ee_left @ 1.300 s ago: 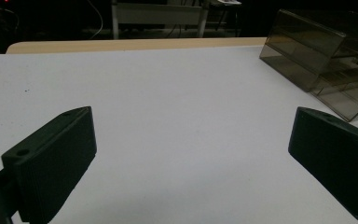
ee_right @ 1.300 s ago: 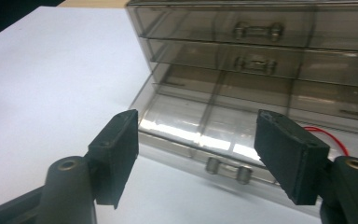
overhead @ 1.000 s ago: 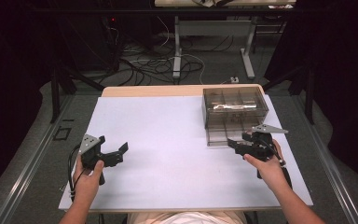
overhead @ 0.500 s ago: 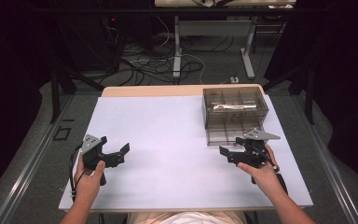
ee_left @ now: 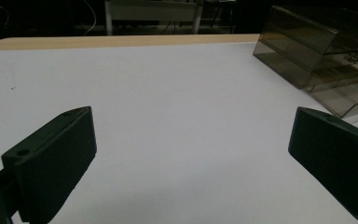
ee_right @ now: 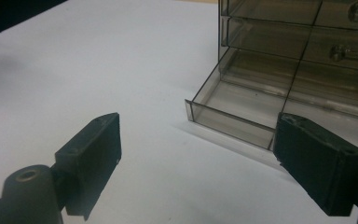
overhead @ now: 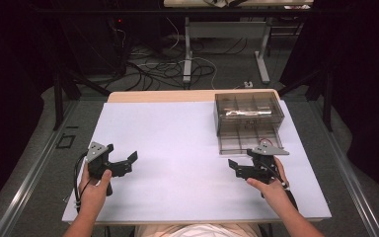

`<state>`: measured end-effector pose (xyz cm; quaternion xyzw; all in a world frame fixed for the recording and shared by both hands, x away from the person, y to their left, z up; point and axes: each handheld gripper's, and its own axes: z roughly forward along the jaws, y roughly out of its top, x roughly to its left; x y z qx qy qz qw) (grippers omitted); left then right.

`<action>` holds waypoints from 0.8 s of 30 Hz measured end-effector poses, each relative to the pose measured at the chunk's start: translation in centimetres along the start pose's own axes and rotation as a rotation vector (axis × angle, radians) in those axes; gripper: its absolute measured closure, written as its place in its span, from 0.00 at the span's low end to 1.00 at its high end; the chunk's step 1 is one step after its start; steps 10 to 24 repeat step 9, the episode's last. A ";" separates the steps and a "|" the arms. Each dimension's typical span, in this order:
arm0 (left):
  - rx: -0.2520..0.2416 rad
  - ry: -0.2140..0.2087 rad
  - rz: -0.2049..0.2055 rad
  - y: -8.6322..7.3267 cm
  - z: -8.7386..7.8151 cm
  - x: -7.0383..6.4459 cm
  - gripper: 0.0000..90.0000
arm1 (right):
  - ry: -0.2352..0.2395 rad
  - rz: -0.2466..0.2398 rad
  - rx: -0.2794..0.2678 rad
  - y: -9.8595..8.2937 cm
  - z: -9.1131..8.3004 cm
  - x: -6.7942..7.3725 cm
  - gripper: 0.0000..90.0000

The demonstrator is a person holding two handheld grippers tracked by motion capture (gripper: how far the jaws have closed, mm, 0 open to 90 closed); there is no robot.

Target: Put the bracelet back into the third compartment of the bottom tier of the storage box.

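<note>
From the high view, a smoky transparent plastic drawer cabinet (overhead: 248,114) is seen at the white table's (overhead: 177,148) far right, its bottom drawer (overhead: 249,144) pulled out. The left gripper (ee_left: 191,154) is held open, empty. The right gripper (ee_right: 198,158), spread beside the drawer, holds nothing; closing apparently remains.

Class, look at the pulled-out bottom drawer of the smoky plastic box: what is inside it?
The open drawer looks empty at its near left compartments. The right claw hides part of its right side.
</note>
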<state>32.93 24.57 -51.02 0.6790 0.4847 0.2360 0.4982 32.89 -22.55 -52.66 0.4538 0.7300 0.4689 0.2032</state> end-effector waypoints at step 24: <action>0.007 0.000 -0.003 0.0 0.2 -0.2 0.01 | 0.010 -0.005 0.007 -0.3 0.3 0.1 0.15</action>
